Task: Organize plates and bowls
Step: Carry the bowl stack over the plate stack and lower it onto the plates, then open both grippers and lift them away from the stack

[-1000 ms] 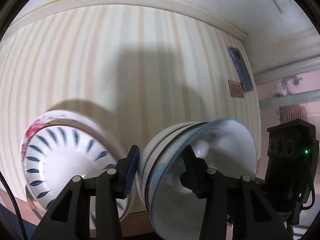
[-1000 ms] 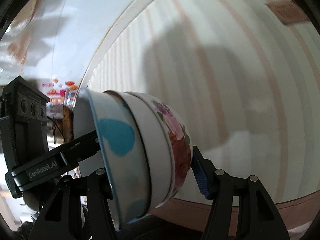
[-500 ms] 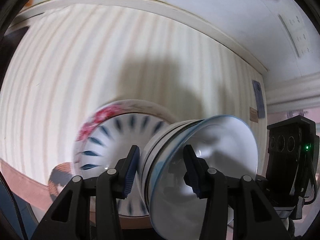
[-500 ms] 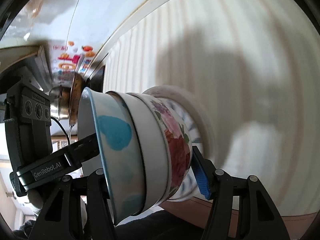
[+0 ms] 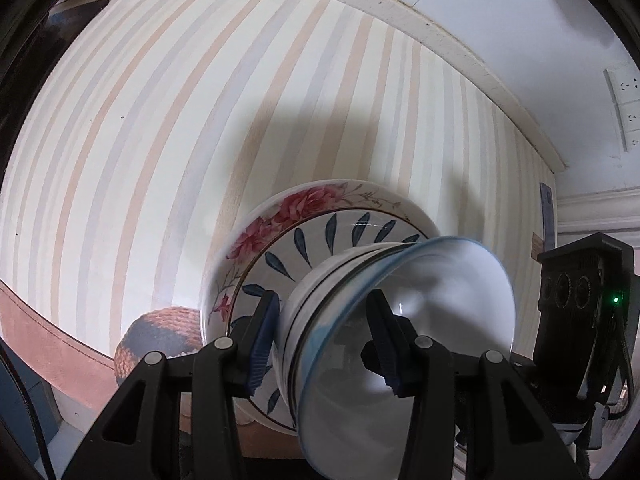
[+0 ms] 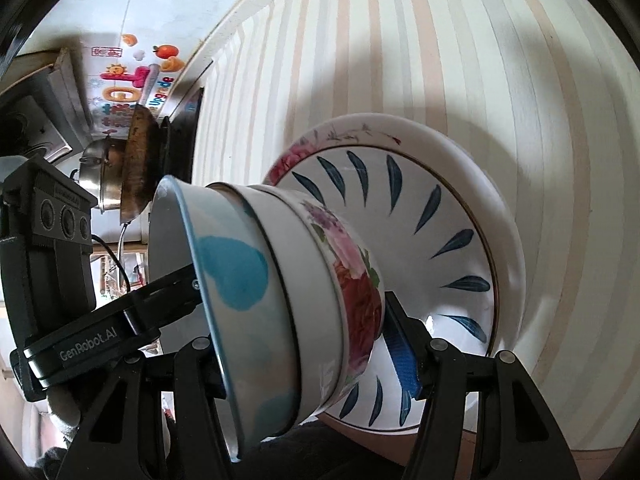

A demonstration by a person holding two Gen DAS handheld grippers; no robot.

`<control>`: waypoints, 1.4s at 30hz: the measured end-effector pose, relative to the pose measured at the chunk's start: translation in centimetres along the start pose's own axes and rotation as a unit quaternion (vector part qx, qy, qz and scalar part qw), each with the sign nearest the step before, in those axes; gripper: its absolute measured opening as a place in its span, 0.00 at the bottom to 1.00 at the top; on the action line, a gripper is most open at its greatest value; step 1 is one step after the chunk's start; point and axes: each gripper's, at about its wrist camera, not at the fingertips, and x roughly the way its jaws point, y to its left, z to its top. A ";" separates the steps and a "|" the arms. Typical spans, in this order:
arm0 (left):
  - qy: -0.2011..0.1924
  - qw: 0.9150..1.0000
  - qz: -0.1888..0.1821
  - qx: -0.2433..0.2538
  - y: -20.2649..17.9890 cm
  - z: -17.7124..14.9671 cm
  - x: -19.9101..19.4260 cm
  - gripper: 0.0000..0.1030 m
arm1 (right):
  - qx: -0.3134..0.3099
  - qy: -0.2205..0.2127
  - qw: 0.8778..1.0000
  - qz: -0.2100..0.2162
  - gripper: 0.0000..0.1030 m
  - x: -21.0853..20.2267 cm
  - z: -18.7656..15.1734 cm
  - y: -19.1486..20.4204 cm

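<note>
Bowl stack hides plate centre; woven object partly hidden.

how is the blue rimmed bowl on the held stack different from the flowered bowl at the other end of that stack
The blue-rimmed bowl carries plain turquoise blotches; the flowered bowl carries pink and red roses with green leaves. The blue-rimmed bowl sits innermost, its mouth exposed and widest; the flowered bowl is outermost, its base facing the plates. The left gripper has a finger inside the blue-rimmed bowl; the flowered bowl only meets fingers outside. Both are white, nested and tipped sideways.
</note>
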 end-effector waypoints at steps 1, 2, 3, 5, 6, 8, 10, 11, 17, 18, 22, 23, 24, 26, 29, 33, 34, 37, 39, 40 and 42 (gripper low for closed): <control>0.001 1.000 0.000 0.000 0.0 -0.1 0.1 0.41 | 0.001 -0.001 1.000 -0.002 0.61 0.2 0.0 0.0; 0.001 1.000 0.000 0.001 0.0 -0.1 0.2 0.41 | 0.001 -0.001 1.000 -0.004 0.61 0.2 0.0 0.0; 0.001 1.000 0.002 0.002 -0.1 -0.1 0.3 0.41 | 0.001 -0.002 1.000 -0.006 0.61 0.3 0.0 -0.1; -0.002 1.000 0.009 0.007 -0.2 0.0 0.4 0.41 | 0.001 -0.004 1.000 -0.011 0.61 0.4 0.0 0.0; -0.003 1.000 0.011 0.009 -0.2 0.0 0.5 0.41 | 0.002 -0.004 1.000 -0.012 0.61 0.3 0.0 -0.1; -0.003 1.000 0.011 0.011 -0.2 0.2 0.5 0.41 | 0.003 -0.004 1.000 -0.010 0.61 0.2 0.0 -0.2; -0.003 1.000 0.011 0.012 -0.2 0.2 0.5 0.41 | 0.003 -0.004 1.000 -0.012 0.61 0.2 0.1 -0.1; -0.004 1.000 0.012 0.014 -0.2 0.1 0.5 0.41 | 0.002 -0.004 1.000 -0.013 0.61 0.2 0.2 -0.1; -0.012 0.999 0.020 0.028 -0.6 0.0 0.3 0.40 | 0.012 0.001 1.000 -0.019 0.60 0.3 -0.1 -0.1; -0.012 0.999 0.021 0.030 -0.7 0.0 0.3 0.40 | 0.016 0.002 1.000 -0.019 0.60 0.3 -0.1 -0.2; -0.012 0.999 0.019 0.034 -0.8 -0.1 0.2 0.40 | 0.026 -0.001 0.999 -0.026 0.61 0.3 -0.4 -0.2; -0.012 0.999 0.018 0.035 -0.8 -0.1 0.2 0.40 | 0.026 -0.003 0.999 -0.028 0.61 0.1 -0.5 -0.2; -0.013 0.999 0.018 0.035 -0.8 -0.1 0.1 0.40 | 0.026 -0.005 0.999 -0.029 0.61 0.0 -0.5 -0.2; -0.014 0.999 0.017 0.036 -0.8 -0.1 0.0 0.40 | 0.025 -0.010 0.999 -0.034 0.61 -0.3 -0.7 0.0; -0.015 0.999 0.016 0.038 -0.7 -0.3 -0.2 0.40 | 0.026 -0.015 0.999 -0.041 0.61 -0.5 -0.9 0.2; -0.019 0.999 0.020 0.040 -0.7 -0.4 -0.3 0.40 | 0.025 -0.020 0.998 -0.049 0.61 -0.8 -1.1 0.3; -0.019 0.999 0.022 0.040 -0.7 -0.4 -0.3 0.40 | 0.024 -0.020 0.998 -0.052 0.61 -0.8 -1.2 0.3; -0.026 0.998 0.031 0.041 -0.6 -0.5 -0.6 0.40 | 0.022 -0.021 0.998 -0.061 0.61 -1.0 -1.3 0.6; -0.039 0.997 0.049 0.051 -0.7 -0.7 -1.3 0.40 | 0.020 -0.028 0.997 -0.066 0.62 -1.2 -1.6 0.8; -0.044 0.996 0.058 0.058 -0.8 -0.8 -1.6 0.40 | 0.019 -0.034 0.997 -0.069 0.63 -1.5 -1.7 1.0; -0.056 0.994 0.066 0.071 -1.0 -1.2 -2.4 0.40 | 0.016 -0.046 0.996 -0.077 0.66 -2.3 -2.0 1.5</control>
